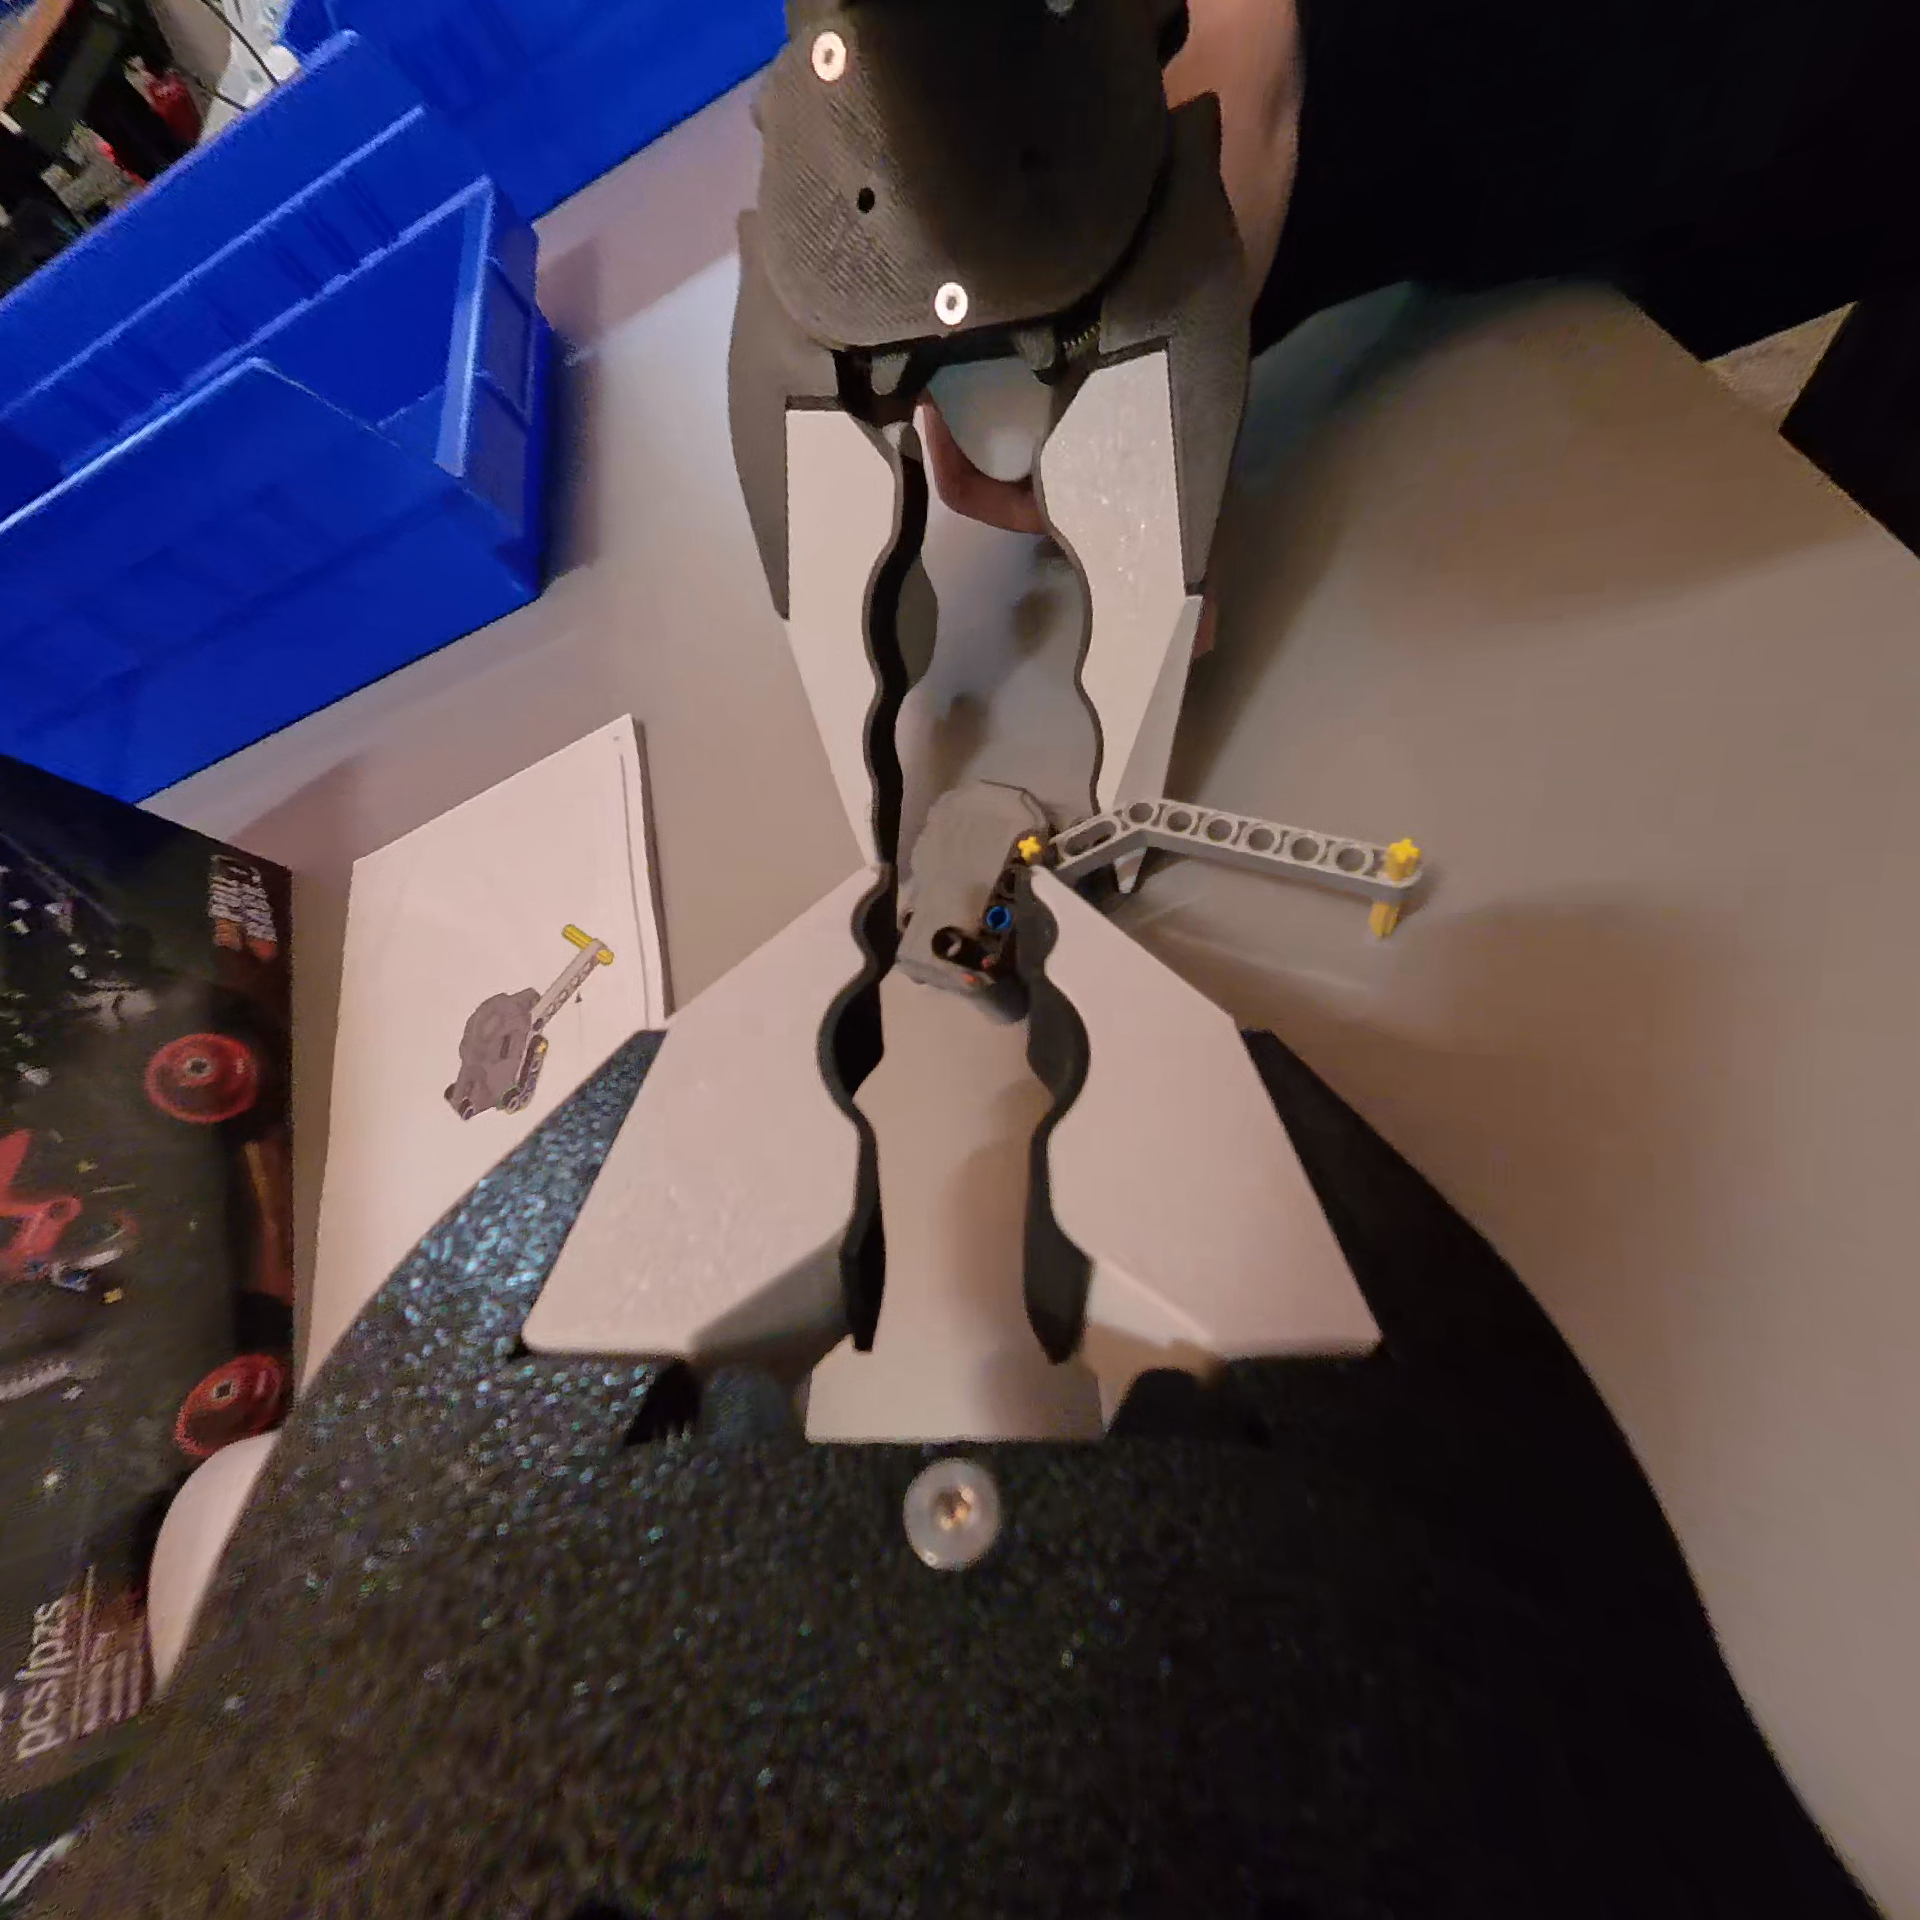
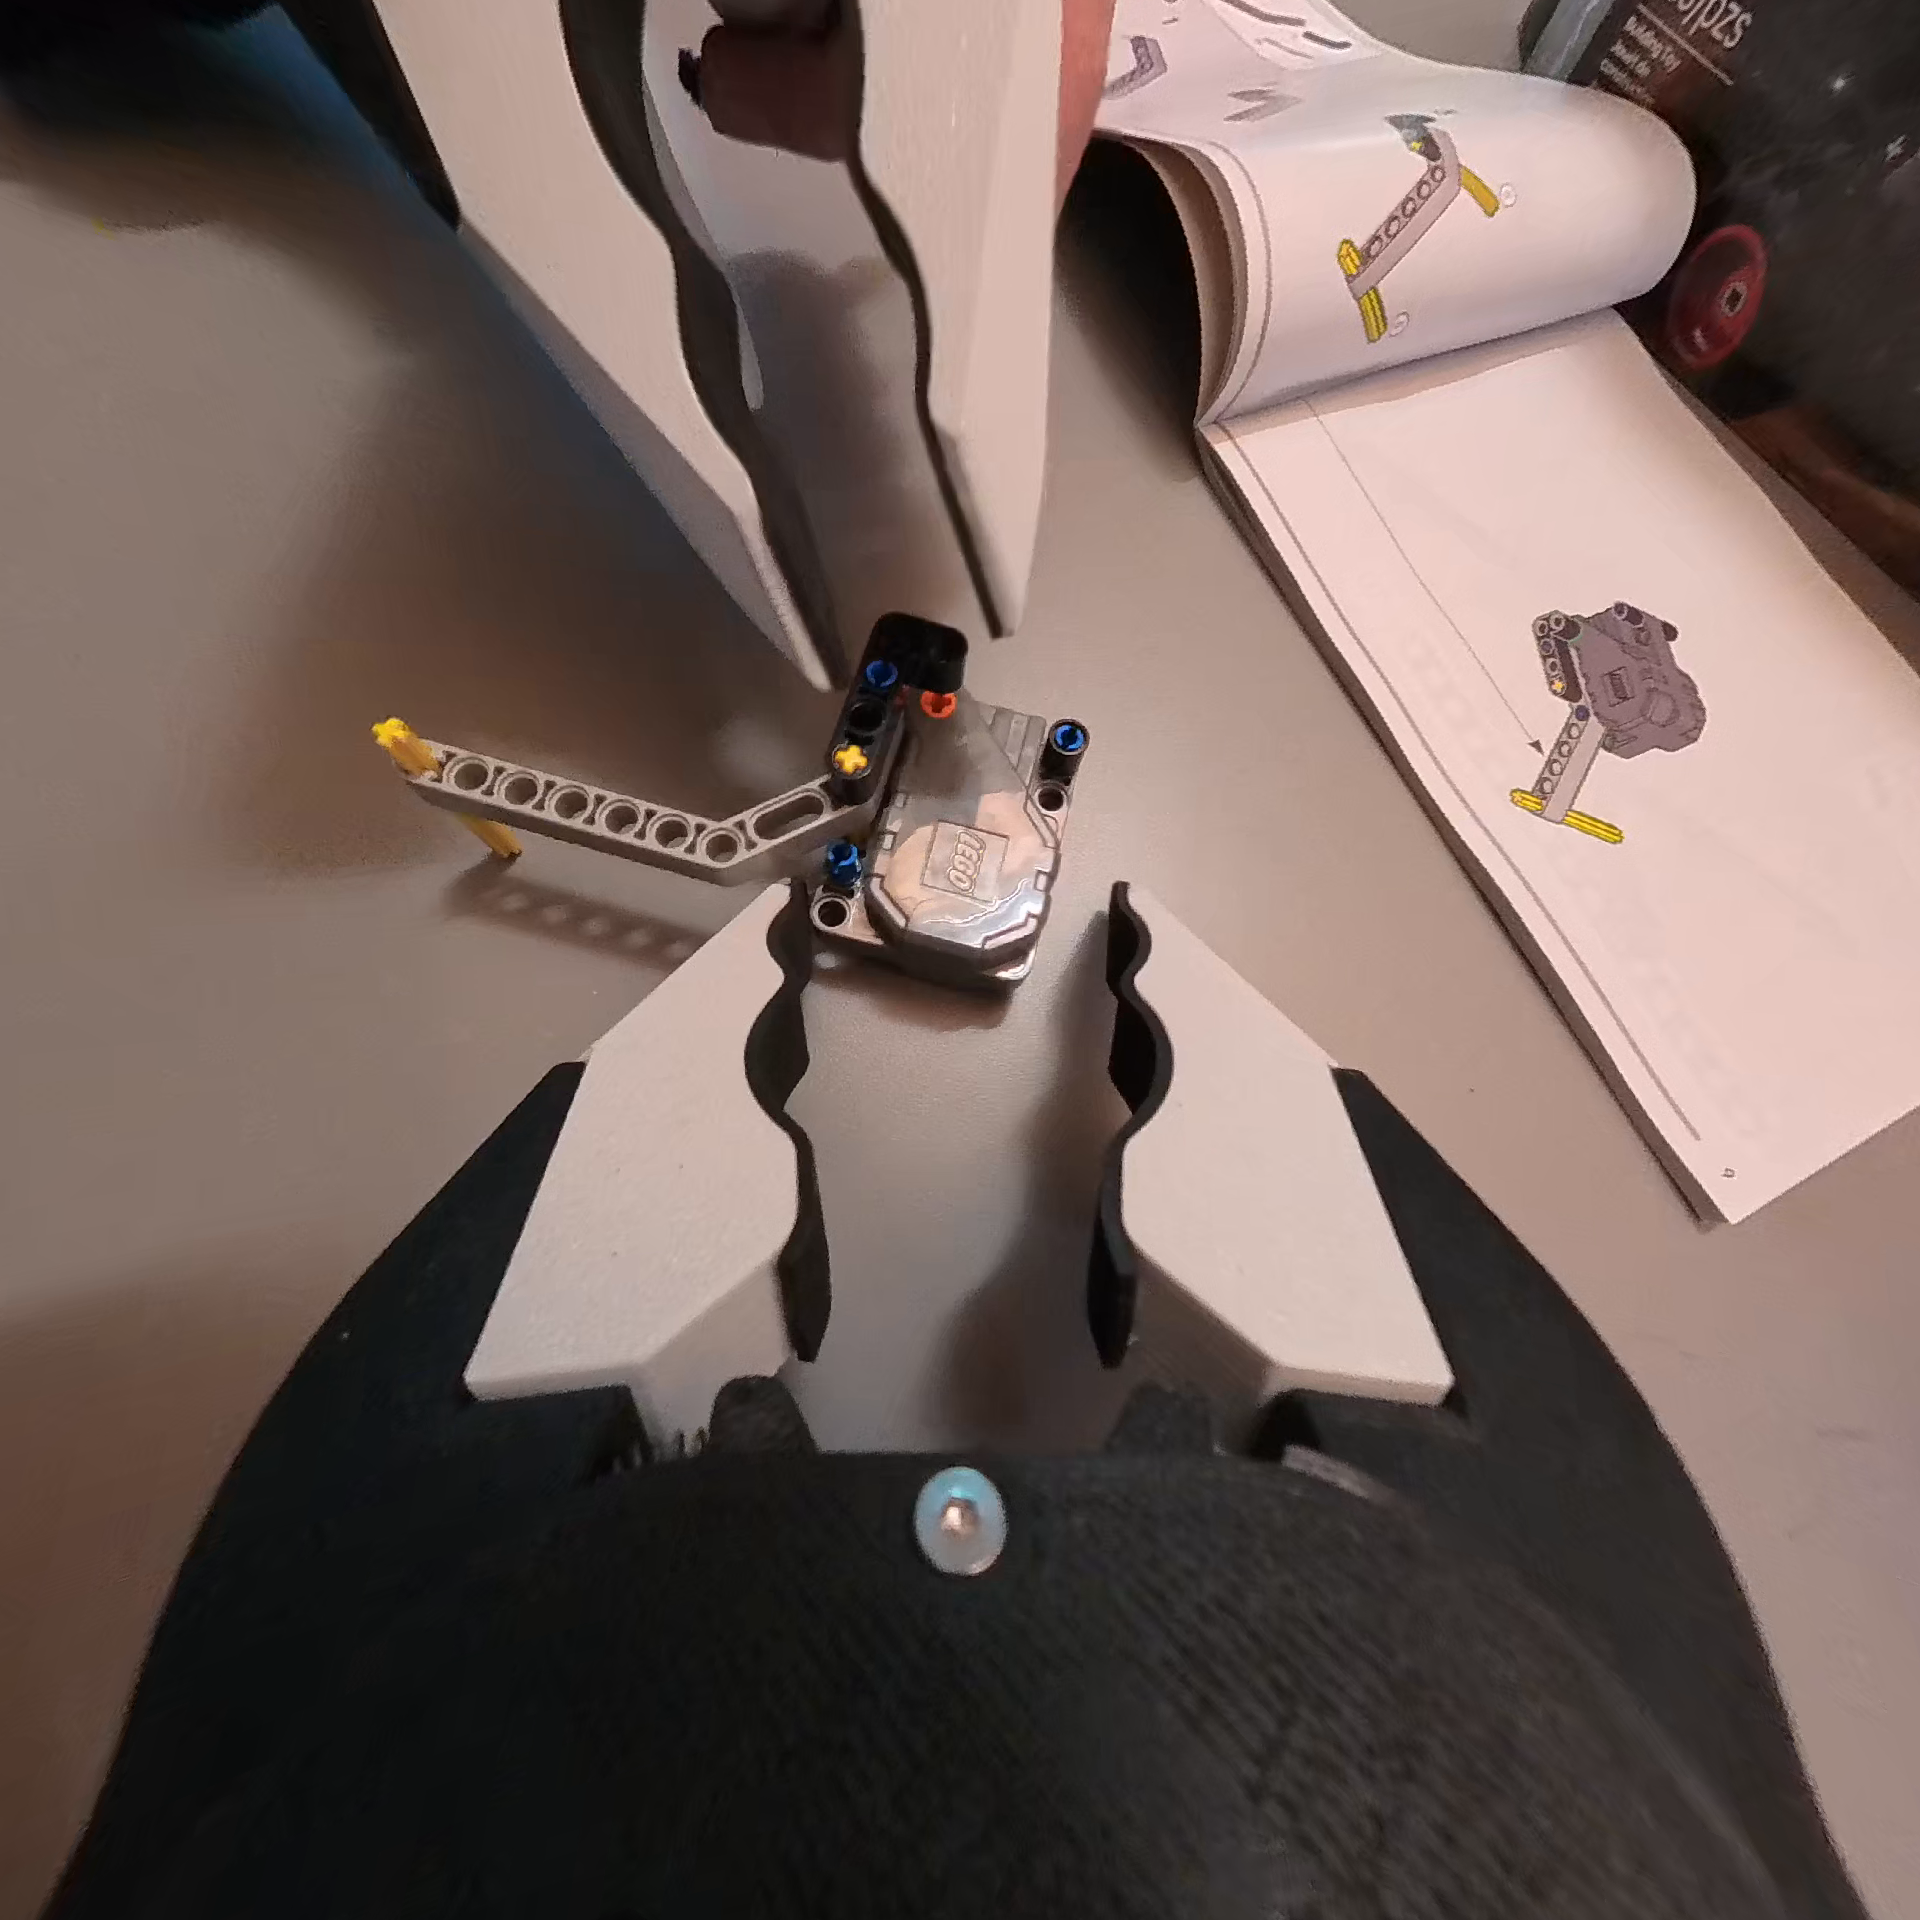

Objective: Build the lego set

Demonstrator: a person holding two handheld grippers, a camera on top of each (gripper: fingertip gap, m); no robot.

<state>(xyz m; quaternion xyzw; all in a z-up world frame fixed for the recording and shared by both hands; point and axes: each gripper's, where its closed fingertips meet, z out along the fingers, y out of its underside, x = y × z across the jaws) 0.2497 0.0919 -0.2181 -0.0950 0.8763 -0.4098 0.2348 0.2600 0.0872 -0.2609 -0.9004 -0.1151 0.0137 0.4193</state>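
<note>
A grey lego motor block [image 2: 966, 883] with blue pins and a black beam lies on the grey table [image 2: 260, 520]. A light grey bent beam [image 2: 623, 816], with a yellow axle [image 2: 405, 743] at its far end, is joined to the block and sticks out sideways. The beam also shows in the left wrist view [image 1: 1247, 847]. My left gripper [image 1: 958, 894] is closed on the far end of the block [image 1: 961, 935]. My right gripper [image 2: 956, 904] is open, with its tips at either side of the block's near end. The two grippers face each other.
An open instruction booklet [image 2: 1558, 727] lies beside the work spot and also shows in the left wrist view [image 1: 499, 935]. The dark set box [image 1: 104, 1143] lies beyond it. Blue bins [image 1: 260, 416] stand at the table's far side. A person's dark sleeve [image 1: 1558, 156] is behind the right gripper. One gripper's finger ends stand about 5 cm off the other's.
</note>
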